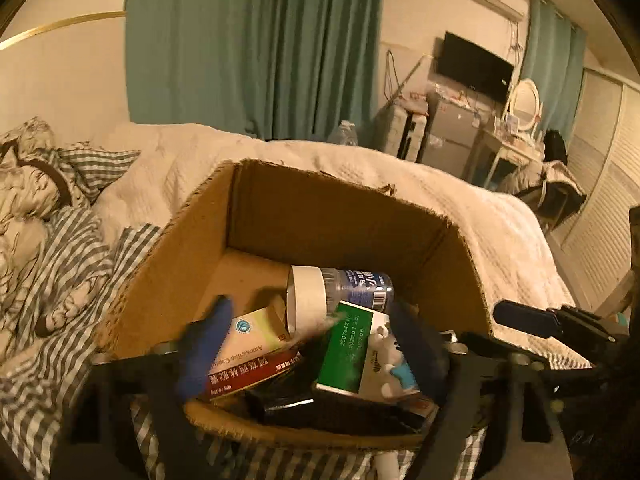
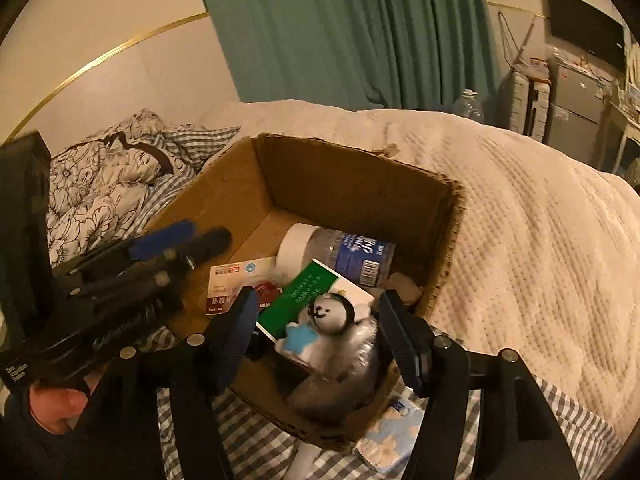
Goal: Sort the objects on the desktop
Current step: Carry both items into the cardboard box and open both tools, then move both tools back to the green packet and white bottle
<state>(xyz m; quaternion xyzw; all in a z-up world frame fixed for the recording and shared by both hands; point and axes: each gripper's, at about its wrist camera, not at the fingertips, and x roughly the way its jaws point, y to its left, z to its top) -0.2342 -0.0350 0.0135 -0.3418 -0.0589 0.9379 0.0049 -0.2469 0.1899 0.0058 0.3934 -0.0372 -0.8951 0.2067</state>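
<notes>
The left gripper (image 1: 308, 344) stands with jaws apart above the near end of the cardboard box (image 1: 320, 208), nothing clamped. The right gripper (image 2: 320, 336) is likewise apart, its fingers flanking a white bear toy (image 2: 332, 316) without pressing it. Inside the box: a green-and-white carton (image 2: 304, 296) under the toy, a red-and-white medicine carton (image 1: 248, 360) toward the left wall, a capped plastic bottle (image 2: 344, 256) lying nearer the far wall. The box rests on a checked sheet (image 2: 256, 432); a cream quilt (image 2: 540, 240) lies beyond its right wall. A tissue pack (image 2: 388, 440) lies just outside the near corner.
</notes>
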